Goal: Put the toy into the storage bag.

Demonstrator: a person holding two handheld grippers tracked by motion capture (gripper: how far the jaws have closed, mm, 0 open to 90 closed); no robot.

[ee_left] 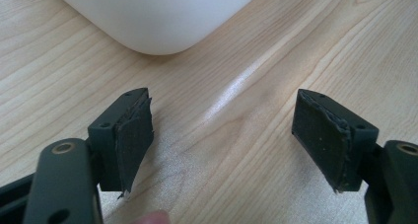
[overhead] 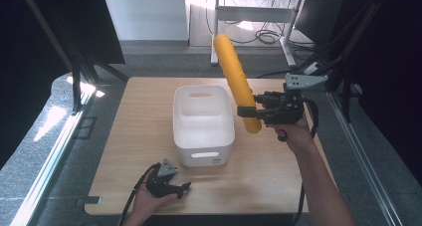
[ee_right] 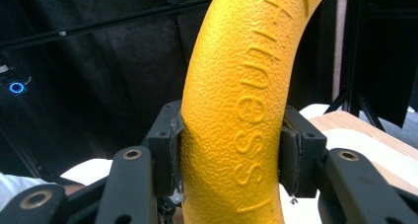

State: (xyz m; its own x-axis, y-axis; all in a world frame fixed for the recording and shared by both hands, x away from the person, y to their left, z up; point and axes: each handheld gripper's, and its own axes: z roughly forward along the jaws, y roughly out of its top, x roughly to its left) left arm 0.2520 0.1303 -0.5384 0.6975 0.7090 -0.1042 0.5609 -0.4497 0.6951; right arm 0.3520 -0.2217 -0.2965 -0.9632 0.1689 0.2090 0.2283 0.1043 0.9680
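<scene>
A long yellow foam roller point(overhead: 235, 76) stands almost upright in the air, just right of the white tub point(overhead: 203, 124). My right gripper point(overhead: 251, 110) is shut on its lower part, a little above its bottom end. In the right gripper view the two black pads point(ee_right: 173, 150) squeeze the roller point(ee_right: 241, 110) from both sides, and its embossed lettering runs up its length. My left gripper point(overhead: 185, 187) rests low on the table near the front edge, below the tub. Its jaws stand wide apart in the left gripper view, with bare wood between the pads point(ee_left: 133, 135).
The wooden table point(overhead: 134, 136) has bare wood left of the tub and along the front right. A rounded corner of the tub point(ee_left: 153, 17) lies close ahead of the left gripper. Dark frame posts and cables stand beyond the table's far edge.
</scene>
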